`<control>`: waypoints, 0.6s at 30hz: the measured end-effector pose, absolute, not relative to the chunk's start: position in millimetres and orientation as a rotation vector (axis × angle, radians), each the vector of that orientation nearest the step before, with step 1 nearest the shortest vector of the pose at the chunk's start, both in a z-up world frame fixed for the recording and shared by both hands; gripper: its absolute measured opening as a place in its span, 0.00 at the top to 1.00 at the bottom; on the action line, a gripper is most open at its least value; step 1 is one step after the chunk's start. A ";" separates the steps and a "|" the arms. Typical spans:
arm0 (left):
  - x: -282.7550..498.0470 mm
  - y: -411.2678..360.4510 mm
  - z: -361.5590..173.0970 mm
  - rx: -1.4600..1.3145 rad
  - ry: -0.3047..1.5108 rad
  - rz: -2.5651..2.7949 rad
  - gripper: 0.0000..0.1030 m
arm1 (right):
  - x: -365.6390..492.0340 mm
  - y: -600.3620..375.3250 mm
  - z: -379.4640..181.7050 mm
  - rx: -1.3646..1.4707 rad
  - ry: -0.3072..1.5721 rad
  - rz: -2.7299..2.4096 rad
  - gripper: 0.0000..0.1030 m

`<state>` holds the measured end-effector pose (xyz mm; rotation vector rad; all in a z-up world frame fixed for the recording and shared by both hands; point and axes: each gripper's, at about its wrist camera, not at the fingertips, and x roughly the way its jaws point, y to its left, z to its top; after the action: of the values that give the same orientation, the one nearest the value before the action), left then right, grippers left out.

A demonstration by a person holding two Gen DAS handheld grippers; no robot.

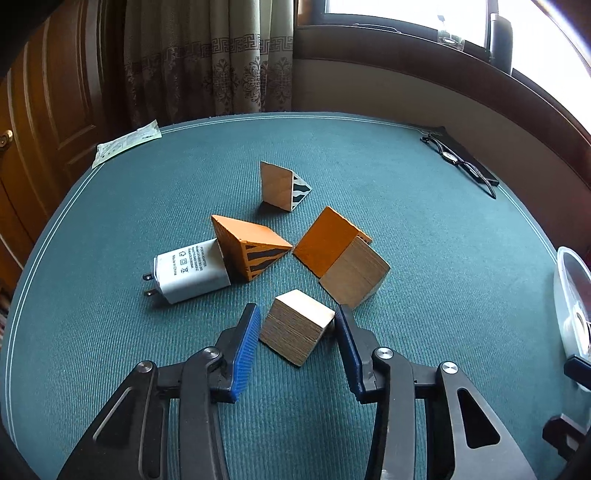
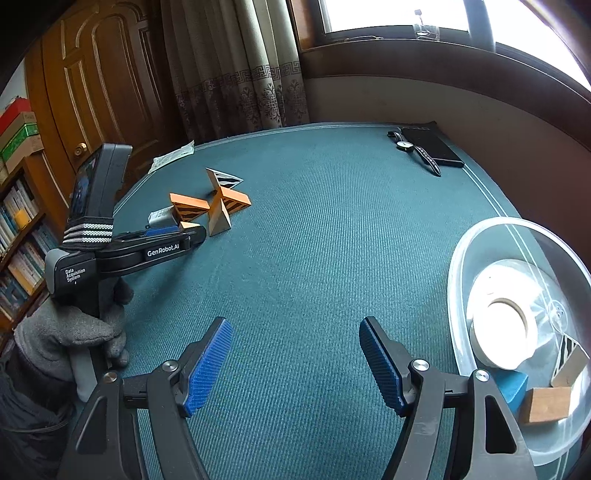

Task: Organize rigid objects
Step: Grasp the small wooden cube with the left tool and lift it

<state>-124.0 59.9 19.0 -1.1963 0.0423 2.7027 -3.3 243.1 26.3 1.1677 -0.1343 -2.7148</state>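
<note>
Wooden cube [image 1: 297,332] sits between the left claw's [image 1: 297,328] parted pads (right claw [image 2: 295,354] gapes empty beside a bowl [image 2: 458,280]).

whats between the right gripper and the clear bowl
Nothing: in the right wrist view only bare green table cover separates the open right gripper from the clear bowl.

I looked across a teal woven tabletop [image 2: 332,229] towards beige patterned curtains [image 2: 236,66] and a carved brown wooden door [image 2: 103,74]. Bright daylight poured through a window [image 2: 388,14] above a dark wooden sill; a bookshelf [image 2: 18,229] stood at left.
</note>
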 end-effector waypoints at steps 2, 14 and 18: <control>-117.5 57.6 20.4 -1.186 0.031 2.718 0.58 | -9.8 239.3 27.9 1.163 -0.118 -2.714 0.27; -87.3 24.8 33.2 -1.119 -0.053 2.828 0.58 | -63.7 198.1 24.9 1.185 -0.033 -2.670 0.27; -79.0 13.4 36.6 -1.097 -0.072 2.857 0.58 | -86.4 188.0 22.6 1.186 -0.026 -2.671 0.27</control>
<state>-79.0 13.4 36.6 -1.0973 -0.0717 2.8569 -86.4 188.0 22.6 1.1865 -0.0264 -2.6705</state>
